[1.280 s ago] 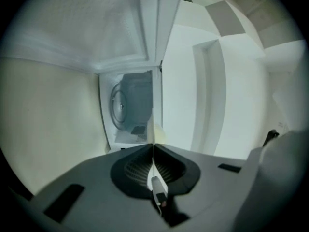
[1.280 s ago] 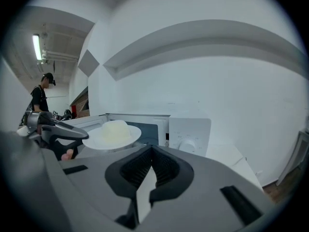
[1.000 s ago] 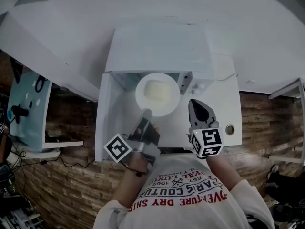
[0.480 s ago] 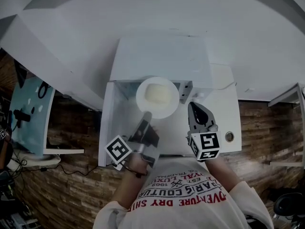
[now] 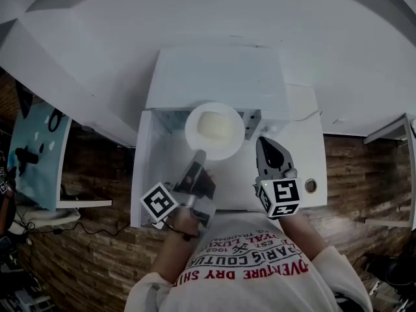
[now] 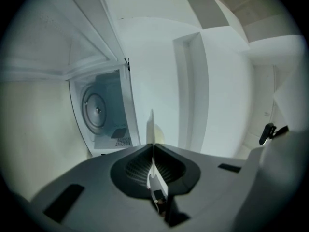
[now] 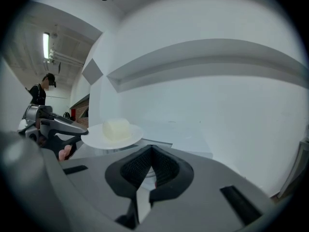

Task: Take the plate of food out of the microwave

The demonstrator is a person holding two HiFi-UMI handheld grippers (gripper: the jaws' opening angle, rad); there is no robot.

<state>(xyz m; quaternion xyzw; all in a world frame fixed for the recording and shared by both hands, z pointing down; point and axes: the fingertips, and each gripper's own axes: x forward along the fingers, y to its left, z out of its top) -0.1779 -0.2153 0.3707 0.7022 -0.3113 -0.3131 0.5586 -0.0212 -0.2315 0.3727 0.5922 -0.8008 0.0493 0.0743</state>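
Two fingers of the left gripper (image 5: 198, 156) pinch the near rim of the round white plate (image 5: 195, 134), which hangs level just outside the open front of the white box-shaped microwave (image 5: 214, 70), above the white table (image 5: 302, 161) — a pale, blocky piece of food (image 5: 214, 125) sits at its middle. Just right of the plate, the right gripper (image 5: 267, 143) points forward, its fingers pressed together with nothing between them. The round turntable (image 6: 96, 110) shows inside the microwave's cavity.
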